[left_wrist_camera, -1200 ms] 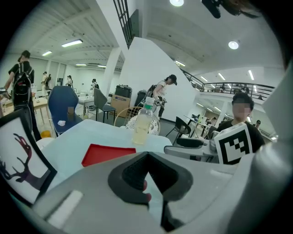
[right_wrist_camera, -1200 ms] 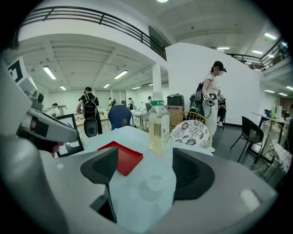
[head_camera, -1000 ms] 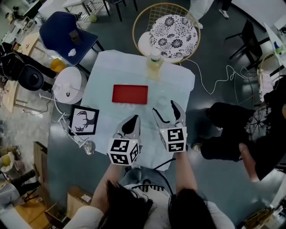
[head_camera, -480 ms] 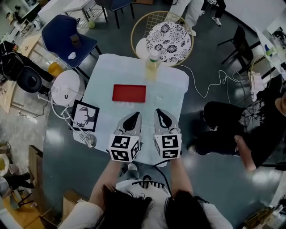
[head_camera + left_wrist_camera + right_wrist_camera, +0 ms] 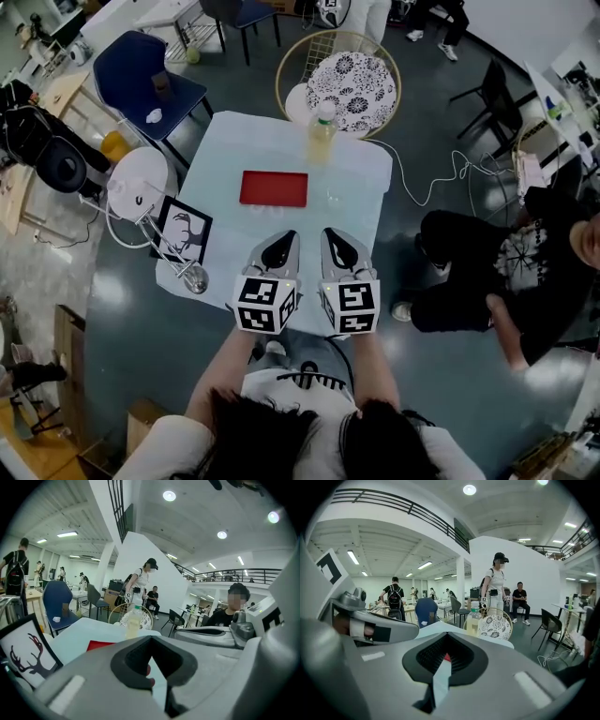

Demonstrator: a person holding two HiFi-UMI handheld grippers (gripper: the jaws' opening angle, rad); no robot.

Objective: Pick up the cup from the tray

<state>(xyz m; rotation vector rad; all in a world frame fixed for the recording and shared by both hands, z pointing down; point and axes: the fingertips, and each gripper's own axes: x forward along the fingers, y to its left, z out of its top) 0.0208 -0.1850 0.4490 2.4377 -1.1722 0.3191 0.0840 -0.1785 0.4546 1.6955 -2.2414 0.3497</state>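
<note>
Grey jaws pressed together and empty on both the left gripper [image 5: 284,240] and the right gripper [image 5: 333,238].
Well ahead of them, the faint clear see-through cup [image 5: 334,194] seems to stand upright, long axis vertical, mouth up. It is at the right end of the flat red rectangular tray [image 5: 273,188] on the pale cloth-covered table [image 5: 244,141]. Arriving with jaws unopened could topple it, and its faint outline invites bad aim.

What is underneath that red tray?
The red tray lies flat on a pale cloth. Whatever surface is beneath that cloth is fully covered and cannot be seen.
</note>
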